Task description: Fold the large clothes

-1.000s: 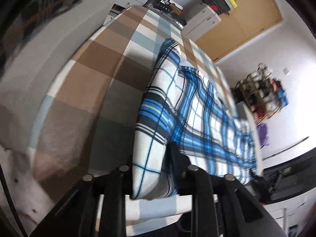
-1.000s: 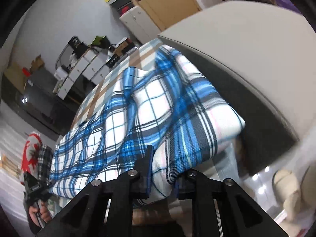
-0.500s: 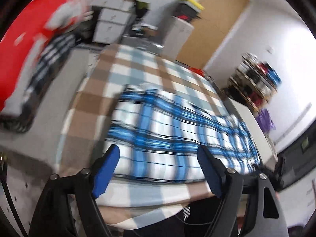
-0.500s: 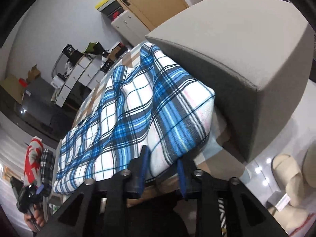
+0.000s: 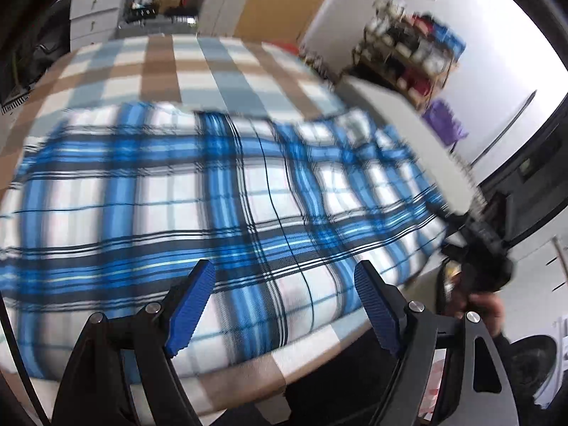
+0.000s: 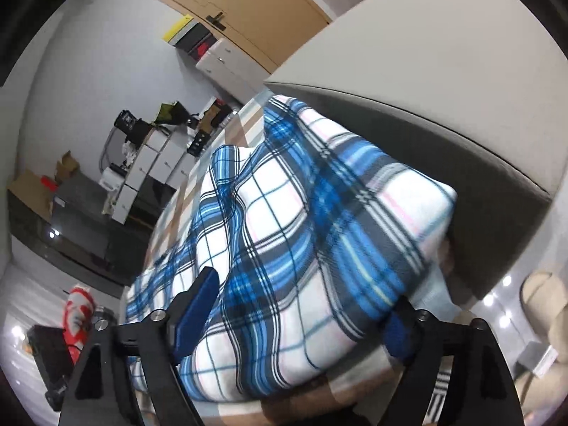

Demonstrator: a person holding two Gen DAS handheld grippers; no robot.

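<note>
No readable text, label, brand, number or sign is showing in either view. The boxes (image 6: 184,33) stacked beside the door (image 6: 245,7) are showing plain coloured faces only, and the left wrist view is blurring all fine detail.

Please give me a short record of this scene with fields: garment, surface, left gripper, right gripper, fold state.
garment: blue-and-white plaid fabric garment, lying flat
surface: brown, grey and white checked table cover
left gripper: open, above the garment, nothing between its fingers
right gripper: jaws opening, the garment's near corner lies between the fingers, not pinched
fold state: garment appears folded over itself, long strip
</note>
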